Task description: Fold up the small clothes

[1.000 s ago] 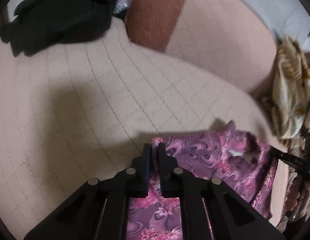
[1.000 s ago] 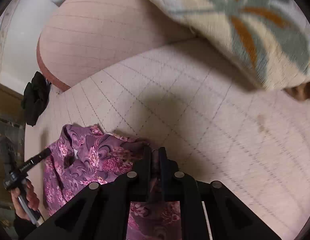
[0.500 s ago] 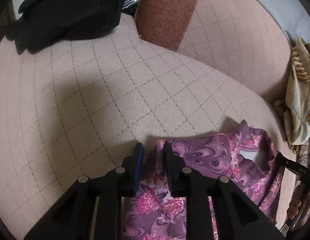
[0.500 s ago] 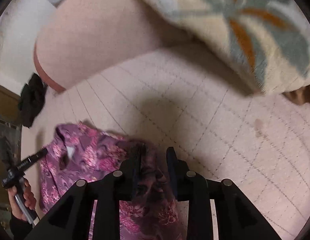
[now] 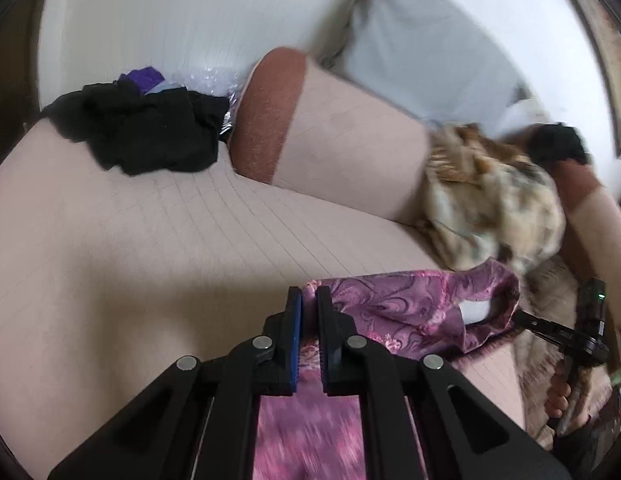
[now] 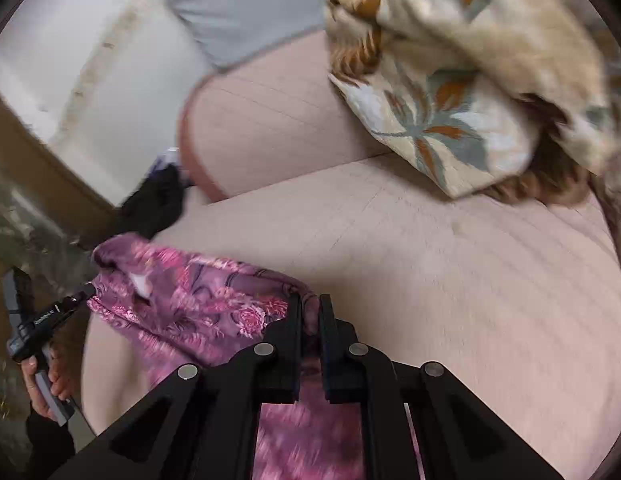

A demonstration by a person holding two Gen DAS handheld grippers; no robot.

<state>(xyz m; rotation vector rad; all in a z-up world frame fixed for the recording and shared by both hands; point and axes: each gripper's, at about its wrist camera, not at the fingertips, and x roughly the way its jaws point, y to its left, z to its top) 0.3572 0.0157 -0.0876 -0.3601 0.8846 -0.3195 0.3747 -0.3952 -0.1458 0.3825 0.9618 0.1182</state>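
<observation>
Your left gripper [image 5: 309, 300] and right gripper [image 6: 309, 306] have each just re-clenched on a top corner of the purple floral garment [image 5: 406, 304]. Half a second ago it lay on the pink sofa seat [image 5: 150, 240]; now it hangs stretched between them above the near edge. Lifted and taut, it looks ready to shake out and lay flat for the first fold.

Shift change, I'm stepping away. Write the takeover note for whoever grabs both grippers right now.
Left gripper: shut on one top corner of the purple floral garment.
Right gripper: shut on the other corner.
Garment hangs between both, collar at the top, over the pink sofa seat.
Done: picked up by both corners.
Left: lay it flat, fold. Black clothes on the seat look unfolded.
</observation>
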